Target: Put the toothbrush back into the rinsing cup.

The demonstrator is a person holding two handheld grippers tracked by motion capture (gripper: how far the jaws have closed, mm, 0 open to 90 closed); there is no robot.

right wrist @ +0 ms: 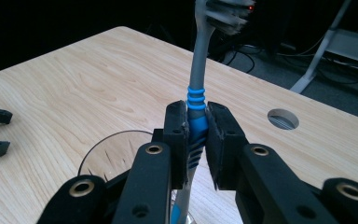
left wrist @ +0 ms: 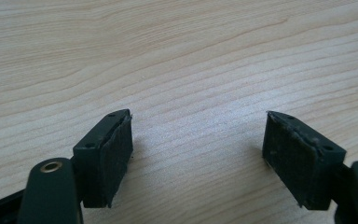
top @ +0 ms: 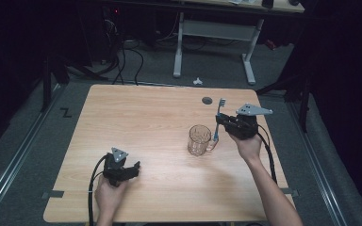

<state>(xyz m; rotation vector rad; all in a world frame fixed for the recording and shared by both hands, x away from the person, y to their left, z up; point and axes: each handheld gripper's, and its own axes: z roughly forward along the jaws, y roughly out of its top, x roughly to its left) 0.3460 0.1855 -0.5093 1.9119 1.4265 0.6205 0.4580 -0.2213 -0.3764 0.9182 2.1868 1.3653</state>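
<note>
— Looking for lettering: can any be read on the toothbrush (right wrist: 196,112)?
— None is made out. A grey-and-blue handle is clamped upright in the right claw (right wrist: 196,140), above the glass mug (top: 199,140) on the desk (top: 136,122); the left claw (left wrist: 198,154) is spread, unladen.

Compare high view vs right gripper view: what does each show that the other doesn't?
High view alone: both of the person's hands, the whole left gripper with its fingers open low over the table, the floor and the glass mug's handle and full outline.

Right gripper view alone: close detail of the grip, with the pads pressing the toothbrush at its blue ribbed section.

Both: the right gripper shut on the upright toothbrush, bristles up, beside or above the mug, plus the round hole in the tabletop.
</note>
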